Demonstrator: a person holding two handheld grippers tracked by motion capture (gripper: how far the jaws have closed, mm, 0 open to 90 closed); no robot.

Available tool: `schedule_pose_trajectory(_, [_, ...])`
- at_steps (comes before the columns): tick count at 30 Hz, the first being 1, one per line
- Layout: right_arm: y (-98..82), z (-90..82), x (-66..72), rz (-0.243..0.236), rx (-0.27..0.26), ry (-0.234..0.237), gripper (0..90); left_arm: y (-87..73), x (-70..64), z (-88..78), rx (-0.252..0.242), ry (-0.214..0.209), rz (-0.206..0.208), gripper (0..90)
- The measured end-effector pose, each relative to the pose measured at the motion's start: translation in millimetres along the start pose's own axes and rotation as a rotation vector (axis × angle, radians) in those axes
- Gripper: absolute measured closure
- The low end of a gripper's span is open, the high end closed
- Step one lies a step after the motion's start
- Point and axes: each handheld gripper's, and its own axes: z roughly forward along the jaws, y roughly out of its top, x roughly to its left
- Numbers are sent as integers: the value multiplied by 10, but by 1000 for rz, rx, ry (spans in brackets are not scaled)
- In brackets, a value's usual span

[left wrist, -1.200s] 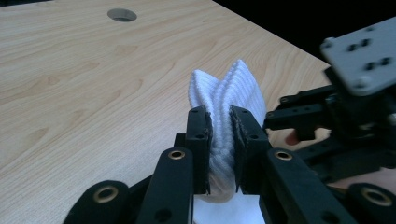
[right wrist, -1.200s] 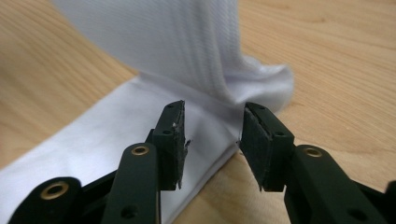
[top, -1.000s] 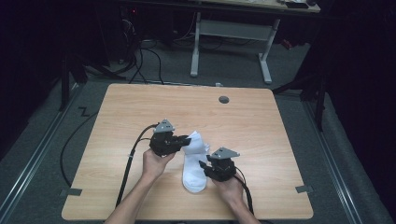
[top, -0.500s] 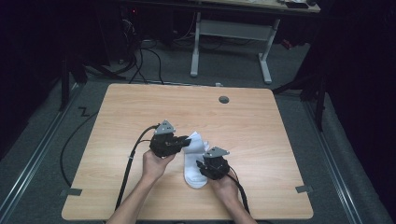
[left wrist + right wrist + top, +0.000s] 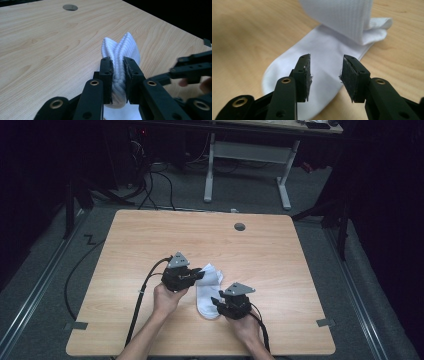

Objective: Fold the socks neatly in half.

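The high view shows the whole wooden table (image 5: pixel 150 240). A white sock (image 5: pixel 209 292) lies at its near centre, between the 2 grippers. It also shows a round cable hole (image 5: pixel 240 226) near the far edge and a second desk frame (image 5: pixel 245 165) on the floor beyond.

The left gripper view adds grip detail. The left gripper (image 5: pixel 117 75) has its 2 jaws clamped on a bunched, ribbed part of the sock (image 5: pixel 120 55). The fabric is squeezed into a fold that rises above the pads. The cable hole (image 5: pixel 70 7) shows at the top of this view, and part of the other gripper enters at the right edge.

The right gripper view shows the right gripper (image 5: pixel 325 75) with its 2 jaws apart. These jaws have just been opening. They stand just above the flat foot part of the sock (image 5: pixel 319 57), and the pads press on nothing. The folded ribbed cuff (image 5: pixel 352 20) lies beyond, doubled over the flat part.

Hand pose, high view: both forearms enter from the bottom edge. The left hand (image 5: pixel 167 297) holds the left gripper (image 5: pixel 202 274) pointing right, toward the far end of the sock. The right hand (image 5: pixel 245 322) holds the right gripper (image 5: pixel 216 301) pointing left, at the near end of the sock. Black cables trail from both grippers toward the near edge of the table.
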Motion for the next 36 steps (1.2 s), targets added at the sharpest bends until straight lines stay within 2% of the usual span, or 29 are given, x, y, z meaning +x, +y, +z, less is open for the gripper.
schedule_pose_trajectory(3, [-71,-47,38,-6,3,21,587,-1,-13,8,3,2,5,785])
schedule_pose_trajectory(6, [-119,36,76,-25,41,13,586,-4,-53,0,5,6,23,785])
schedule_pose_trajectory(7, [-136,68,78,-26,36,14,589,-9,-72,-12,4,5,31,784])
schedule_pose_trajectory(11, [-104,121,98,-40,37,-31,606,-51,-149,-34,14,11,62,783])
schedule_pose_trajectory(18, [-78,156,116,-40,36,-56,606,-183,-269,-25,43,21,93,776])
schedule_pose_trajectory(27, [-63,174,130,-32,38,-69,607,-336,-335,12,76,13,85,761])
schedule_pose_trajectory(31, [-46,182,125,-28,47,-65,606,-401,-346,26,97,1,70,750])
schedule_pose_trajectory(36, [-53,178,111,-18,39,-57,596,-455,-357,52,106,8,65,748])
